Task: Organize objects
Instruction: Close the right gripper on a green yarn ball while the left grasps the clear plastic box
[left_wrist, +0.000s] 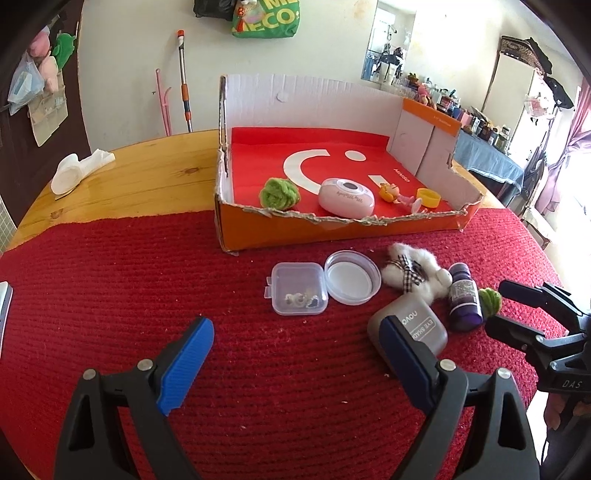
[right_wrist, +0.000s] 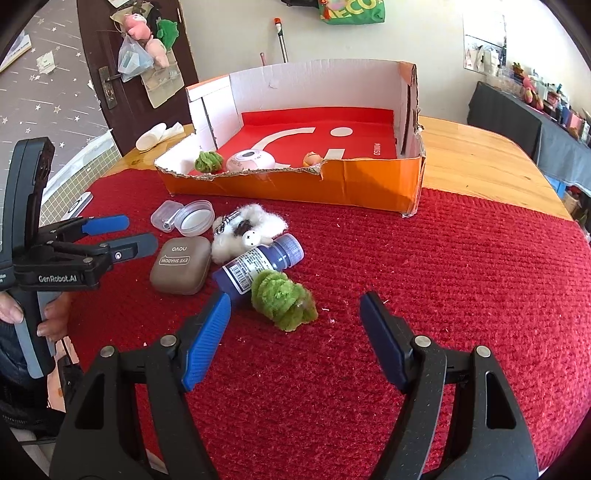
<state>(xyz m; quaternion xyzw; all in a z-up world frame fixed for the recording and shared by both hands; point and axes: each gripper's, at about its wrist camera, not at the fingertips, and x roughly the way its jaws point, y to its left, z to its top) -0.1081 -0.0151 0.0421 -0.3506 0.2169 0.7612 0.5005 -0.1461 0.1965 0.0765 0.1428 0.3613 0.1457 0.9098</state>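
An orange cardboard box (left_wrist: 332, 230) (right_wrist: 369, 181) stands on the red mat and holds a green fuzzy ball (left_wrist: 279, 194), a pink oval case (left_wrist: 345, 197), a small doll (left_wrist: 397, 194) and a yellow cap (left_wrist: 428, 196). In front lie a clear square case (left_wrist: 299, 288), a clear round lid (left_wrist: 352, 277), a white plush toy (left_wrist: 413, 275) (right_wrist: 247, 227), a purple bottle (left_wrist: 463, 297) (right_wrist: 258, 264), a grey eye-shadow case (left_wrist: 413, 328) (right_wrist: 181, 264) and a green fuzzy ball (right_wrist: 282, 299). My left gripper (left_wrist: 295, 365) is open, near the grey case. My right gripper (right_wrist: 295, 339) is open, just short of the green ball.
A white cloth (left_wrist: 79, 170) lies on the wooden table (left_wrist: 147, 177) at the far left. The right gripper also shows in the left wrist view (left_wrist: 506, 306), and the left gripper in the right wrist view (right_wrist: 129, 236). A phone (right_wrist: 79, 205) lies at the mat's left edge.
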